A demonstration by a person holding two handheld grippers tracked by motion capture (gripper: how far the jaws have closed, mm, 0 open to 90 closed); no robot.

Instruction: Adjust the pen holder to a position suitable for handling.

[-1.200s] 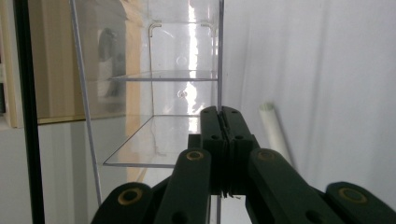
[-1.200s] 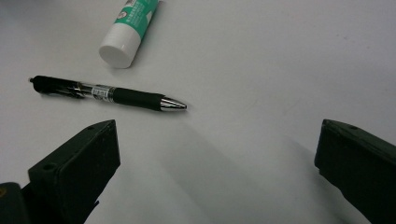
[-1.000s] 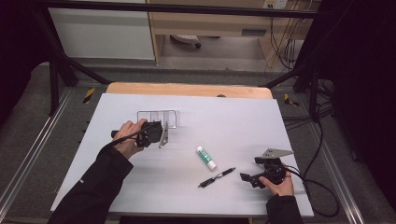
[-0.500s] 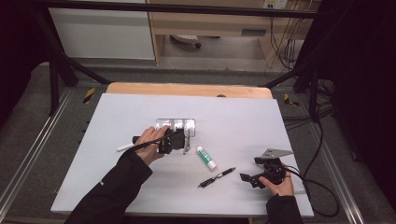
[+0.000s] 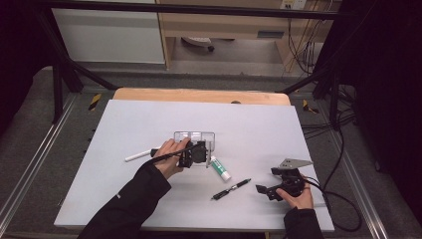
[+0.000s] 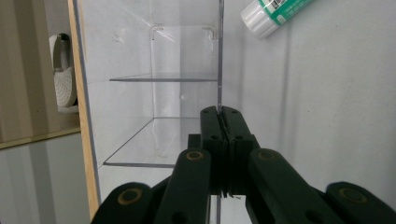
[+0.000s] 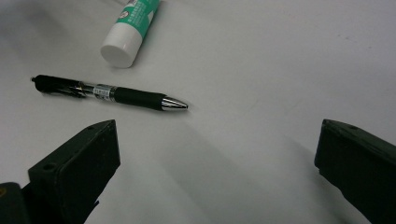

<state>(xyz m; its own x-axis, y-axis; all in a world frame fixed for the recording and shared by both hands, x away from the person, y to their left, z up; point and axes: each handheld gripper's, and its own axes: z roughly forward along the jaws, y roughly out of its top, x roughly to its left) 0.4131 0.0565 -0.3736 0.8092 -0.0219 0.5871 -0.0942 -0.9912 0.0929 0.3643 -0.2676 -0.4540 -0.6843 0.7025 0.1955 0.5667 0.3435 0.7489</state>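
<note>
Left gripper (image 6: 219, 116) clamped on thin wall of clear organizer (image 6: 154, 93); keep pinch firm, slide slow w/o tilting. Glue stick (image 6: 275, 14) just ahead-right: avoid bumping. Right gripper (image 7: 215, 154) wide open, pen (image 7: 109, 92) ahead-left.

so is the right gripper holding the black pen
No, the right gripper has its jaws wide apart with nothing between them, and the black pen with the silver tip lies on the white table ahead.

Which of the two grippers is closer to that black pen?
Right. The right gripper sits open just right of the pen; the left gripper is farther up-left, clamped on the clear organizer.
</note>
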